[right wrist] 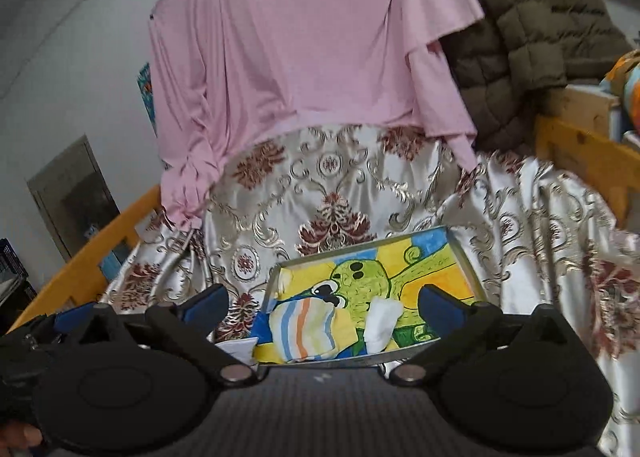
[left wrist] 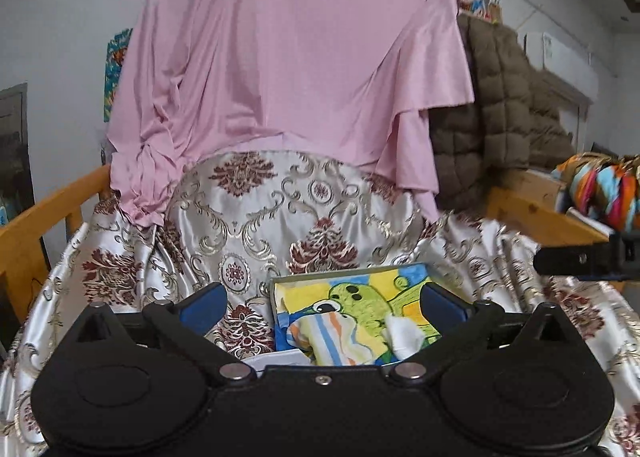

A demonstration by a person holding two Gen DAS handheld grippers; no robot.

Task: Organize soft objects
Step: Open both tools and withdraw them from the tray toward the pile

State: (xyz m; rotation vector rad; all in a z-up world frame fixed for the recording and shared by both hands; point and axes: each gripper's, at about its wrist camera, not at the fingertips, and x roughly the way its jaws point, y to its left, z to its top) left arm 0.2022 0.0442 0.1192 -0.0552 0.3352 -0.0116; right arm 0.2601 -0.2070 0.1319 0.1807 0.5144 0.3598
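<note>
Both wrist cameras look forward and slightly downward from just above the bed; both share the tray (left wrist: 280, 284) (right wrist: 466, 257) and pink cloth (left wrist: 296, 57) (right wrist: 304, 37).

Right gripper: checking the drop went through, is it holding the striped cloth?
No, the right gripper stands open and empty, while the striped cloth lies loose in the tray below.

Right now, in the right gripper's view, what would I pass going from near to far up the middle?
Striped cloth → tray → patterned satin cover → pink sheet.
</note>
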